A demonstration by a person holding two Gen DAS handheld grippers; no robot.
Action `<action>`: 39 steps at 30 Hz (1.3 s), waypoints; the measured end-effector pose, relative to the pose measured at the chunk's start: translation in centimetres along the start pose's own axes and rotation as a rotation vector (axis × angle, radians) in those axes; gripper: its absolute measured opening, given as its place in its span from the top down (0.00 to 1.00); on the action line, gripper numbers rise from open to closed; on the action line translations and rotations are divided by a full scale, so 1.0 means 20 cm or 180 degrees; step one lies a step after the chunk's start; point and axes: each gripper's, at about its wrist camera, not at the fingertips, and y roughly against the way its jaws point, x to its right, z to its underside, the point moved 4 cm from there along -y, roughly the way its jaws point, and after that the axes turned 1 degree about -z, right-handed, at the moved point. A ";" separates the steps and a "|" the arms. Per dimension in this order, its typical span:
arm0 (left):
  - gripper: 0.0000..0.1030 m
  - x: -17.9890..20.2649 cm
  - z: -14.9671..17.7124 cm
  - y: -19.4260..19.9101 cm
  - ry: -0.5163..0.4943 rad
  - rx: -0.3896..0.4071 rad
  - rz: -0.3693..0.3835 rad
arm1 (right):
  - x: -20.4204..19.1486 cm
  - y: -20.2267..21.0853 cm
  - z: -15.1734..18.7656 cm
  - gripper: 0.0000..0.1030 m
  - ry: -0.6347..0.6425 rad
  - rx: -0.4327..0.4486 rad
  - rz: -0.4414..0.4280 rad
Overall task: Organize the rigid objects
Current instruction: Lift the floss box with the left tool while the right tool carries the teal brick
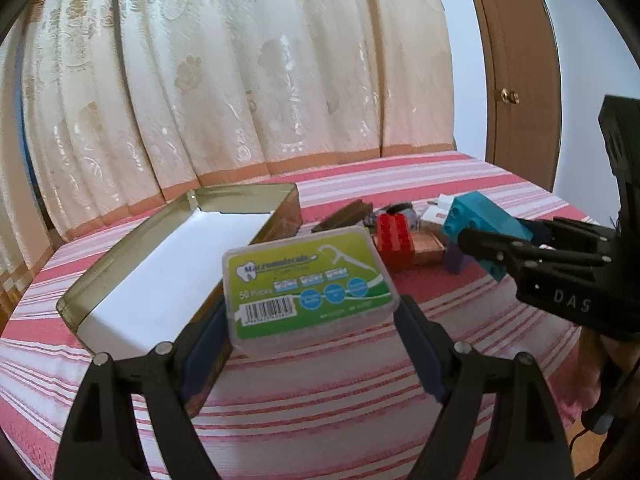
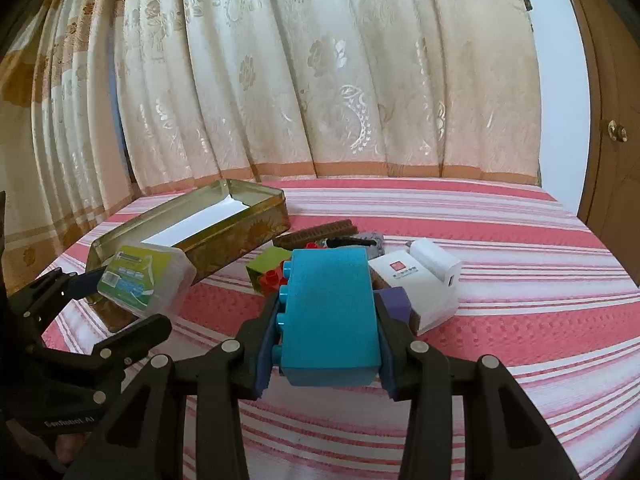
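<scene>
Beside the open tin [image 1: 132, 256], the left gripper [image 1: 312, 320] pinches the floss-pick box [image 1: 308, 284] and the right gripper [image 2: 326, 344] clamps the teal brick [image 2: 328, 312], both probably bound for it.

Both wrist views low over bed [image 1: 320, 420], facing curtain [image 2: 320, 80] — shared: tin [image 1: 132, 280], toy pile.

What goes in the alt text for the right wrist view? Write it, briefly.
The right gripper clamps a teal building block above a pink striped bedspread. At left, the left gripper holds a floss pick box beside an open gold tin.
</scene>
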 end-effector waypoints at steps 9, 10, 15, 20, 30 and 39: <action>0.19 -0.05 -0.01 0.04 0.0188 0.0144 -0.0095 | -0.01 0.04 0.00 0.57 0.0057 0.0121 0.0140; 0.19 -0.06 -0.01 0.04 0.0217 0.0163 -0.0109 | -0.01 0.04 0.00 0.57 0.0068 0.0123 0.0171; 0.19 -0.11 -0.01 0.08 0.0365 0.0279 -0.0153 | -0.02 0.05 -0.01 0.57 0.0111 0.0145 0.0342; 0.19 -0.13 -0.02 0.09 0.0416 0.0346 -0.0197 | -0.02 0.05 -0.01 0.57 0.0134 0.0147 0.0486; 0.19 -0.12 -0.02 0.11 0.0401 0.0433 -0.0256 | -0.08 0.04 -0.01 0.57 0.0271 0.0141 0.0598; 0.19 -0.17 -0.02 0.13 0.0412 0.0487 -0.0354 | -0.14 0.02 -0.01 0.57 0.0326 0.0108 0.0537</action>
